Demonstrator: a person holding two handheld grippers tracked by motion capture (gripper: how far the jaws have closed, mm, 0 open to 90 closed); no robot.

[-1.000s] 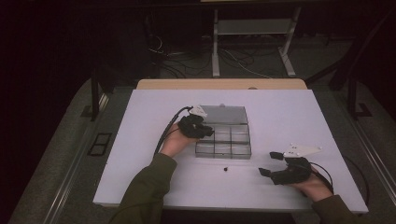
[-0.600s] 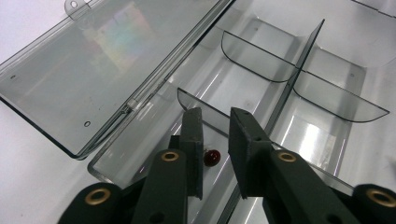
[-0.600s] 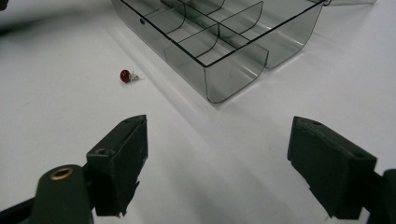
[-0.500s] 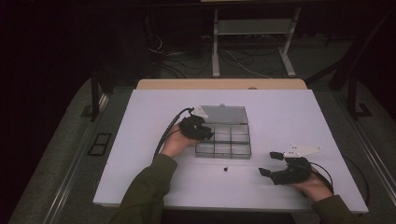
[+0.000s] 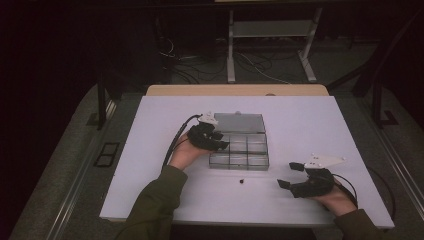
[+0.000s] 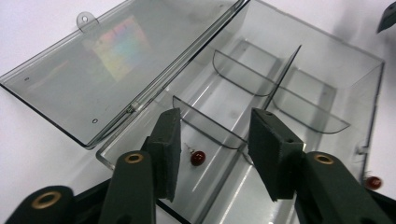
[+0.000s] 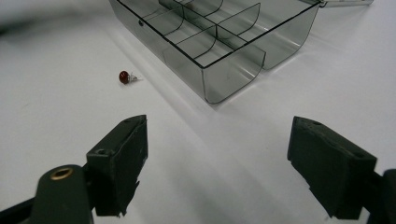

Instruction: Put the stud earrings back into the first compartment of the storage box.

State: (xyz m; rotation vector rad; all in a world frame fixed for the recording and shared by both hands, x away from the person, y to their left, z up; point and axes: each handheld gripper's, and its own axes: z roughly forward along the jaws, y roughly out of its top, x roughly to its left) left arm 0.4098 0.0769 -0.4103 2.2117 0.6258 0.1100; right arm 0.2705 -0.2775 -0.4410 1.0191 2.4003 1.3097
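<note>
A clear grey compartment box (image 5: pixel 239 167) sits mid-table with its lid (image 5: pixel 239 122) folded back. My left gripper (image 5: pixel 220 141) hovers over the box's left end. Its jaws have just been opening and now stand apart, touching nothing. In the left gripper view, a red bead earring (image 6: pixel 197 158) lies on the compartment floor below the left gripper (image 6: pixel 215 116), beside a divider of the box (image 6: pixel 369 107). A second red earring (image 5: pixel 241 181) lies on the table before the box, also in the right gripper view (image 7: pixel 124 77). My right gripper (image 5: pixel 289 175) rests open near the front right, with nothing between its pads (image 7: pixel 121 163).
The white tabletop (image 5: pixel 150 150) stretches wide on both sides of the box. The open lid (image 6: pixel 116 56) lies flat behind the box. The left gripper's cable (image 5: pixel 175 140) loops over the table at left. Dark floor, cables and a metal stand lie beyond the far edge.
Nothing has visibly shifted in the high view; both hands stay where they were.
</note>
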